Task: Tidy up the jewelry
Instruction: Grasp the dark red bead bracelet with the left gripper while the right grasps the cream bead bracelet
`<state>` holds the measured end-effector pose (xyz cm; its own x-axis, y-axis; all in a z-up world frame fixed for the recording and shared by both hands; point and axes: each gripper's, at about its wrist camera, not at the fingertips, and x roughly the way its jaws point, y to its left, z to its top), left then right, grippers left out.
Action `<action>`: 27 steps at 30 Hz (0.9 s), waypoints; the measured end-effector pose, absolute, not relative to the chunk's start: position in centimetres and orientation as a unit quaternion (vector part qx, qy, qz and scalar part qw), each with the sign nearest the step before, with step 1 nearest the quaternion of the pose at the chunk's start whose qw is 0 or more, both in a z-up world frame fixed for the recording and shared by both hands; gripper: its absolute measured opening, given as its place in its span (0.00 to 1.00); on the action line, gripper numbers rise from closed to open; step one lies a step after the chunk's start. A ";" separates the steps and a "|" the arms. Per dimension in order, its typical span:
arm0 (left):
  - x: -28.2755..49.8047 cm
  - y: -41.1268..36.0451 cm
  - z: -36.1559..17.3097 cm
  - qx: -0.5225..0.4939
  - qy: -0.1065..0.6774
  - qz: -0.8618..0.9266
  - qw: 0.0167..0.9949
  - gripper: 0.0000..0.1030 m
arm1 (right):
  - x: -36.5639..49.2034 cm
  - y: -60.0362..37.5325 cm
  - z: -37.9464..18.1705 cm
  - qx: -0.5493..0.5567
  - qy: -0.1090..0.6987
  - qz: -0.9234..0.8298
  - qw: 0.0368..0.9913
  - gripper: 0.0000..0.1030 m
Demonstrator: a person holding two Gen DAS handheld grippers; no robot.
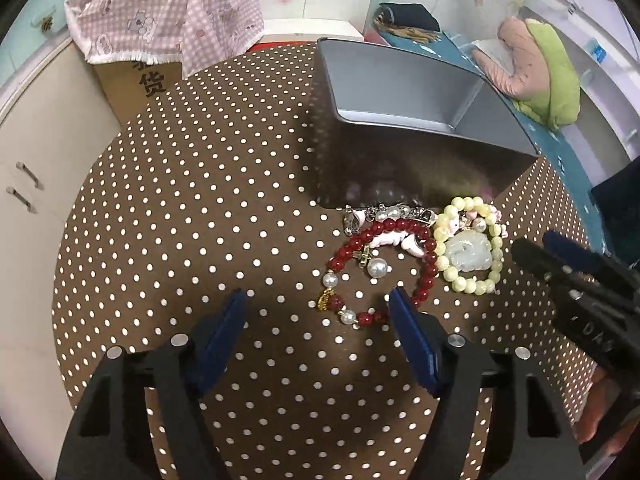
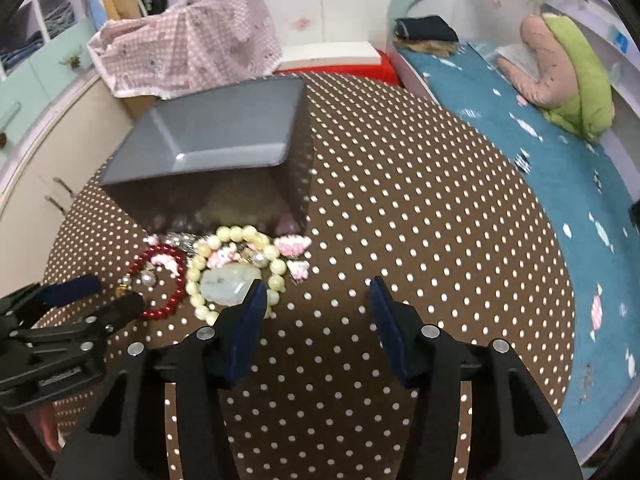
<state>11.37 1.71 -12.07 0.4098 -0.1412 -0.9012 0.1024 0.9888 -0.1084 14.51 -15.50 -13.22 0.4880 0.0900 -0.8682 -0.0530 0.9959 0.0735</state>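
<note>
A red bead bracelet (image 1: 428,272) with pearls lies on the polka-dot tablecloth; it also shows in the right wrist view (image 2: 176,300). A pale yellow bead bracelet (image 1: 452,272) with a jade pendant (image 1: 470,254) lies beside it, also seen in the right wrist view (image 2: 276,268). Pink and silver trinkets (image 1: 394,216) lie against a grey box (image 1: 400,92), which also appears in the right wrist view (image 2: 224,136). My left gripper (image 1: 318,312) is open, its right finger at the red bracelet's edge. My right gripper (image 2: 318,296) is open, its left finger by the yellow bracelet.
A brown polka-dot tablecloth (image 1: 200,220) covers the round table. A cardboard box under pink checked cloth (image 1: 160,20) stands at the back left. A bed with a blue cover (image 2: 540,140) runs along the right. White cabinets (image 1: 36,160) stand left.
</note>
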 end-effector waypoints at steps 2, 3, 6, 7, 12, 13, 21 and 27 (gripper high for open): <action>11.4 1.9 -12.1 -0.016 0.535 -0.072 0.842 0.66 | 14.7 -15.2 -13.5 0.018 0.511 0.047 0.858 0.51; 11.5 2.0 -12.0 -0.009 0.531 -0.065 0.845 0.62 | 14.6 -15.0 -13.8 0.019 0.515 0.047 0.856 0.51; 11.6 2.0 -12.2 0.013 0.518 -0.050 0.854 0.44 | 14.9 -14.2 -14.3 0.014 0.516 0.050 0.855 0.50; 11.7 1.9 -12.1 0.023 0.512 -0.044 0.858 0.38 | 15.0 -14.1 -14.5 0.012 0.515 0.053 0.855 0.50; 12.0 2.1 -12.0 0.023 0.502 -0.033 0.864 0.12 | 15.4 -14.3 -15.2 0.022 0.513 0.064 0.856 0.31; 12.0 2.3 -11.9 0.019 0.502 -0.036 0.864 0.11 | 15.3 -14.3 -15.3 0.013 0.510 0.056 0.858 0.25; 11.0 3.1 -11.6 -0.007 0.506 -0.058 0.861 0.07 | 14.0 -14.7 -15.6 0.020 0.508 0.050 0.860 0.10; 10.1 3.1 -9.7 -0.007 0.484 -0.063 0.873 0.07 | 12.5 -15.8 -14.4 0.034 0.490 0.047 0.870 0.10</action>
